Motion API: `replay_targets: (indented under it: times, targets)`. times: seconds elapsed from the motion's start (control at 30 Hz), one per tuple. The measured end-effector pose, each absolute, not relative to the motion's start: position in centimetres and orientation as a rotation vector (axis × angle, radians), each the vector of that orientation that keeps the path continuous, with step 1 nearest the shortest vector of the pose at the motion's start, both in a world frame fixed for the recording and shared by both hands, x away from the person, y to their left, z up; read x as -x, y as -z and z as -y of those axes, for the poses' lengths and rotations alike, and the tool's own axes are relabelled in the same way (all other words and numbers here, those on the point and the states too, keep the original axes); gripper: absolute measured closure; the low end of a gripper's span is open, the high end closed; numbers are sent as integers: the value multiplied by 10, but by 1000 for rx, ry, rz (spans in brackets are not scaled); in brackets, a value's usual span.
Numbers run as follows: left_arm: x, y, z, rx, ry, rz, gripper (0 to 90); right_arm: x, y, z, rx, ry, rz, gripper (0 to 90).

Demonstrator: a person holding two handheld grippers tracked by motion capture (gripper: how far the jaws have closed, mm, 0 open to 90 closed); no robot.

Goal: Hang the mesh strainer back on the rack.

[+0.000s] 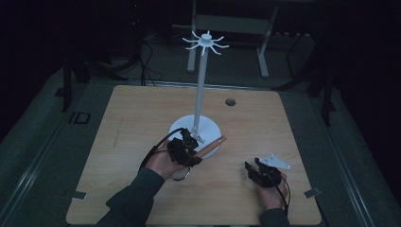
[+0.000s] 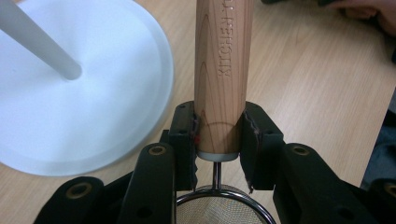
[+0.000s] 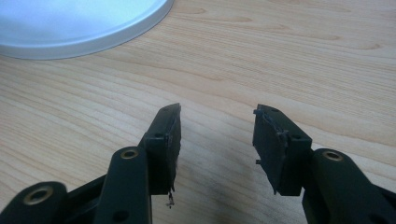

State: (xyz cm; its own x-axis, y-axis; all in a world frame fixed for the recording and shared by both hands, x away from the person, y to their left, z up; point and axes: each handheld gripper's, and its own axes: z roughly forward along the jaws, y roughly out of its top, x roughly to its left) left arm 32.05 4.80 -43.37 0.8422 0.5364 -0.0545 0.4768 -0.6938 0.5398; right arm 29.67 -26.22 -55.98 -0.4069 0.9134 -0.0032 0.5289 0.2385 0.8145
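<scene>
My left gripper (image 1: 195, 149) (image 2: 219, 116) is shut on the lower end of a strainer's round wooden handle (image 1: 213, 143) (image 2: 223, 70), stamped with letters. The handle points away over the table, next to the white stand's round base (image 1: 212, 128) (image 2: 93, 107). The strainer's metal mesh bowl (image 2: 224, 210) hangs below the jaws, and its rim (image 1: 180, 175) peeks out under the hand. My right gripper (image 1: 251, 163) (image 3: 217, 114) rests low over the wooden table (image 1: 142, 123) at the right, open, with bare wood between its pads.
The stand's thin white pole (image 1: 201, 90) (image 2: 37, 42) rises to a ring of curved hooks (image 1: 206, 43). Its base edge (image 3: 79, 23) lies ahead and left of the right gripper. A small round hole (image 1: 230, 101) sits at the table's back. The surroundings are dark.
</scene>
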Motion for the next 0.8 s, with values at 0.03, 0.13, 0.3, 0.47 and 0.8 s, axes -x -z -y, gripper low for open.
replay_targets:
  times: [0.03, 0.13, 0.3, 0.47, 0.8]
  targets:
    - [-320, 433, -48, -2453, -153, -749, 691, -297, 560, 262, -1314, -1044, -2030, 512]
    - [-320, 430, -51, -2424, -171, -757, 691, -297, 560, 262, -1316, -1044, -2030, 512]
    - [-320, 425, -55, -2367, -201, -779, 691, -297, 560, 262, -1316, -1044, -2030, 512]
    - [-320, 420, -60, -2317, -228, -800, 691, -297, 560, 262, -1315, -1043, -2029, 511]
    - [-319, 412, -67, -2248, -269, -831, 691, -297, 560, 262, -1314, -1043, -2028, 510]
